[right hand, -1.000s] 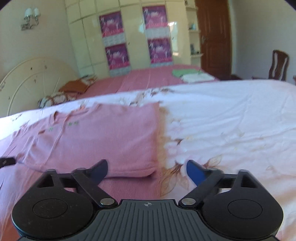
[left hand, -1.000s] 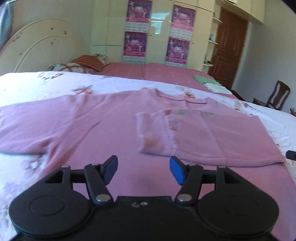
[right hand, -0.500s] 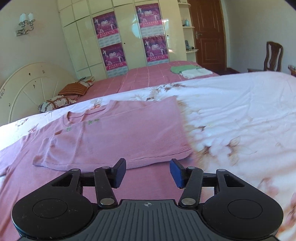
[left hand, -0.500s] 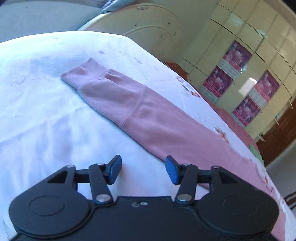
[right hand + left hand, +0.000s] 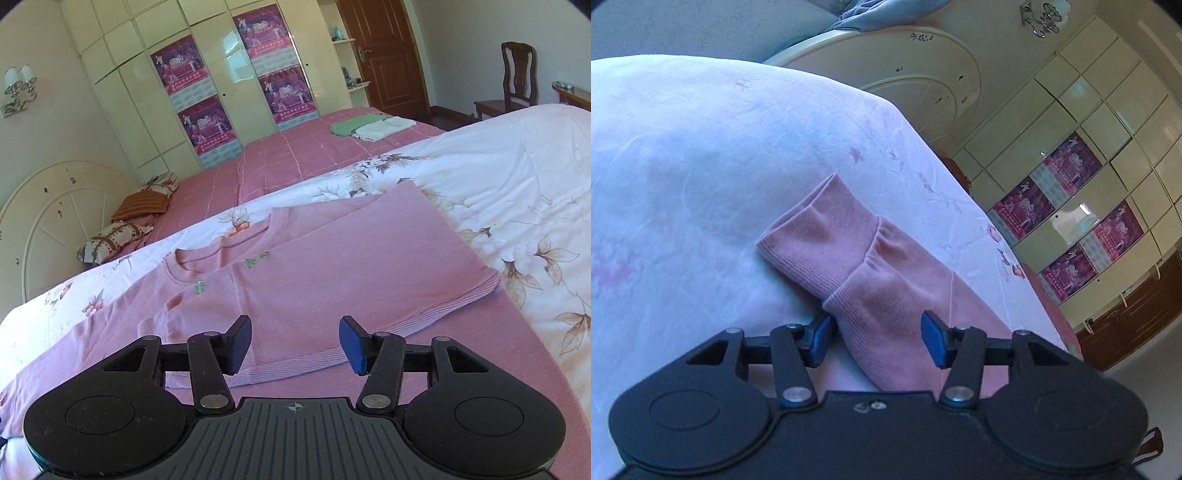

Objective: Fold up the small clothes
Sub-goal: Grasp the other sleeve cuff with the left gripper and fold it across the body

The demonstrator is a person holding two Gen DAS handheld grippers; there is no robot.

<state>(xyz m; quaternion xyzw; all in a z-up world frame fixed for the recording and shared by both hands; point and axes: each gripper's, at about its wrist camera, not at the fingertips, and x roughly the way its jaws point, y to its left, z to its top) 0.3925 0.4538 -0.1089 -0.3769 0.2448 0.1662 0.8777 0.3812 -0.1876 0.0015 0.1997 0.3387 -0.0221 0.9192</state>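
Sweater (image 5: 332,266) lying on bed (image 5: 517,166), one side folded. Left gripper (image 5: 877,338) straddling sleeve (image 5: 857,258) near cuff, jaws spread. Right gripper (image 5: 293,341) hovering, jaws spread. Better pinching both layers before lifting.

The posters (image 5: 207,123) on the wardrobe doors (image 5: 144,110) carry print, perhaps a large "2010", but too small and blurred to read with certainty. No other text shows.

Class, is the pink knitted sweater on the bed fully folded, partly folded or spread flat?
Partly folded: the pink knitted sweater has one side turned over its front, while its other sleeve lies stretched out.
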